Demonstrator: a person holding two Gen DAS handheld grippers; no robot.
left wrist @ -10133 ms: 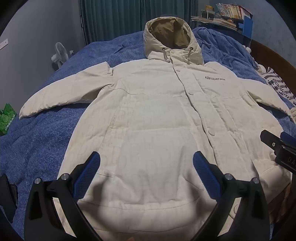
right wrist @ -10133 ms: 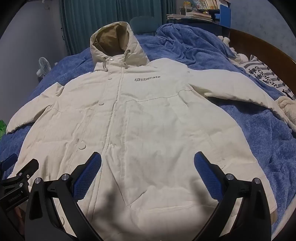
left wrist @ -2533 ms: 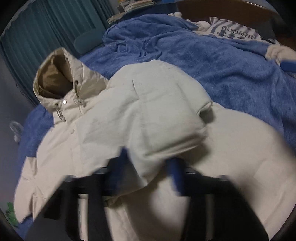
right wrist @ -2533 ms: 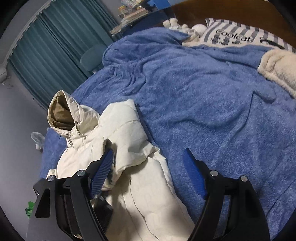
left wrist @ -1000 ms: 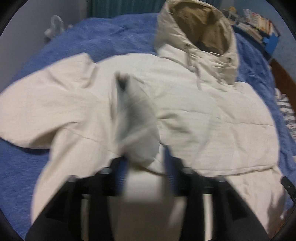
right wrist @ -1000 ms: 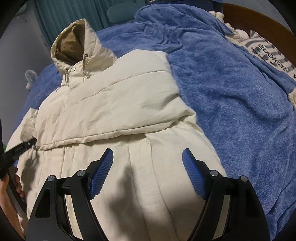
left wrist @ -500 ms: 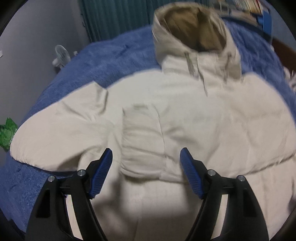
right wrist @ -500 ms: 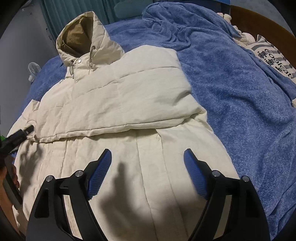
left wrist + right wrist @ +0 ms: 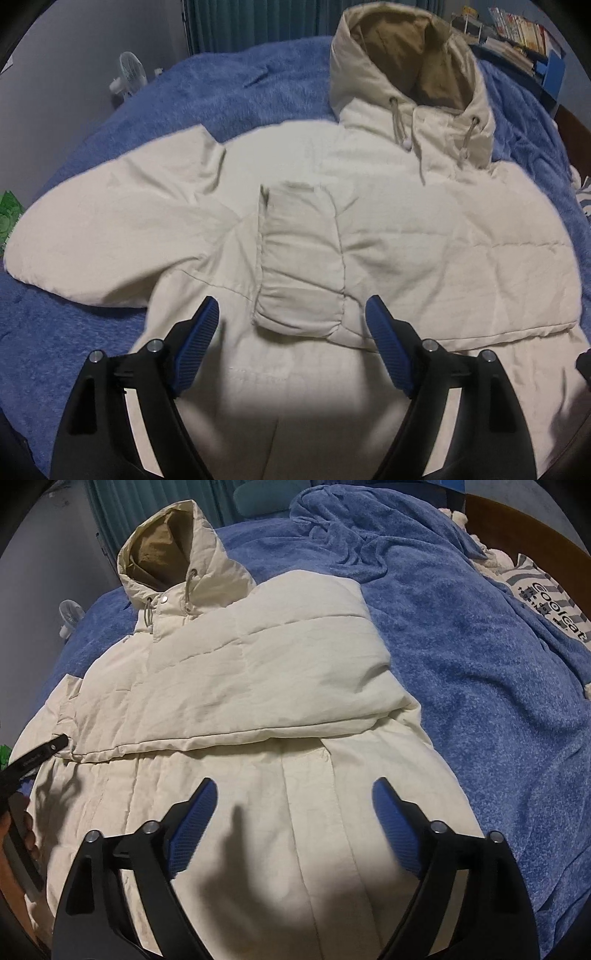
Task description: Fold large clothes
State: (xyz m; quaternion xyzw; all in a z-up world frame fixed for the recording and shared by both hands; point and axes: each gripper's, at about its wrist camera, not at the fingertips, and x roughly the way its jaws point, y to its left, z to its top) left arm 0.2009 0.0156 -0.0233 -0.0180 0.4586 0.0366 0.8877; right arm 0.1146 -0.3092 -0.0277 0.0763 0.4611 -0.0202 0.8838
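Observation:
A cream hooded puffer jacket (image 9: pixel 406 240) lies flat on a blue blanket (image 9: pixel 207 85); it also shows in the right wrist view (image 9: pixel 258 686). One sleeve is folded across the chest, its cuff (image 9: pixel 299 295) lying just beyond my left gripper (image 9: pixel 291 339). The other sleeve (image 9: pixel 110 229) still stretches out to the left. The hood (image 9: pixel 410 59) points away, tan lining showing. My left gripper is open and empty above the jacket's lower body. My right gripper (image 9: pixel 295 819) is open and empty above the hem (image 9: pixel 314 849).
The blue blanket (image 9: pixel 461 657) covers the bed to the right. A striped pillow (image 9: pixel 546 590) and wooden headboard (image 9: pixel 517 528) are at far right. A small white fan (image 9: pixel 127 74), teal curtains (image 9: pixel 258 18) and a book shelf (image 9: pixel 517 33) stand behind. The left gripper's tip (image 9: pixel 33 757) shows in the right wrist view.
My left gripper carried the sleeve across the chest, let go of the cuff and opened; it has now drawn back slightly. The right gripper stays open and barely moved.

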